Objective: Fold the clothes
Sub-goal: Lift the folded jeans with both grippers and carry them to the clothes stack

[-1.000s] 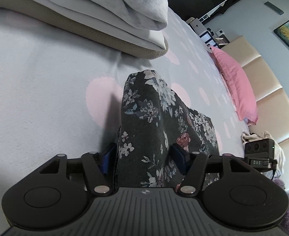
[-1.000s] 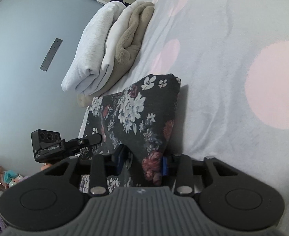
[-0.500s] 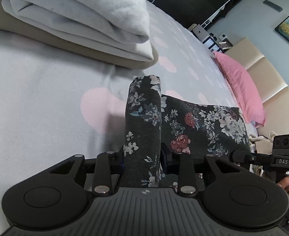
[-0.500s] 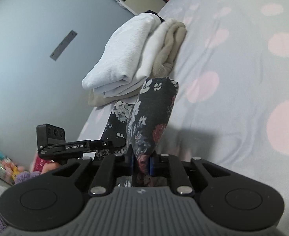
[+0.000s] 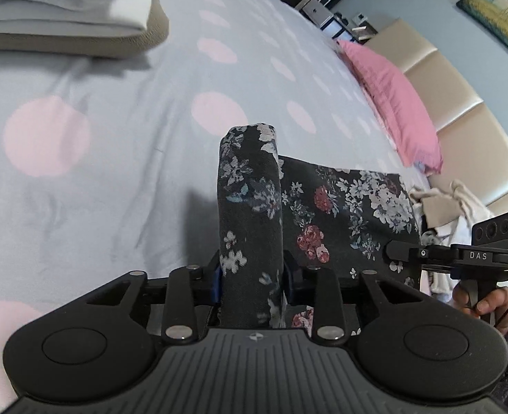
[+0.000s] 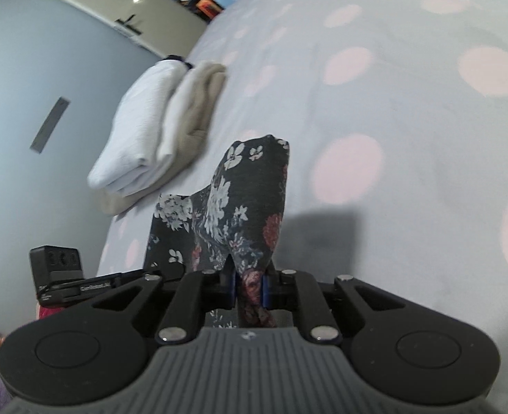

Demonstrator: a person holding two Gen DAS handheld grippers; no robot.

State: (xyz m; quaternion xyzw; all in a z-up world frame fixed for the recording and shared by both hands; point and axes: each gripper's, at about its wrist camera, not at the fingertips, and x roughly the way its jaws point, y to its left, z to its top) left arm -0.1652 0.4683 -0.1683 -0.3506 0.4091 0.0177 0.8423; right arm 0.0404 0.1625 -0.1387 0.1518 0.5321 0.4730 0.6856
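A: Where's the floral garment [image 5: 250, 214]?
B: Lifted above the polka-dot bed sheet [image 5: 109, 179].
A: Grips?
B: Left hand-held gripper [image 5: 252, 281] is opening around a bunched fold; right hand-held gripper [image 6: 248, 289] pinches another fold tight.

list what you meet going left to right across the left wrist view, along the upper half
stack of folded clothes → polka-dot bedspread → pink pillow → padded beige headboard → framed picture

Dark floral garment [image 5: 250, 207], pink-dotted grey bedsheet [image 5: 116, 131], pink pillow [image 5: 395, 103]
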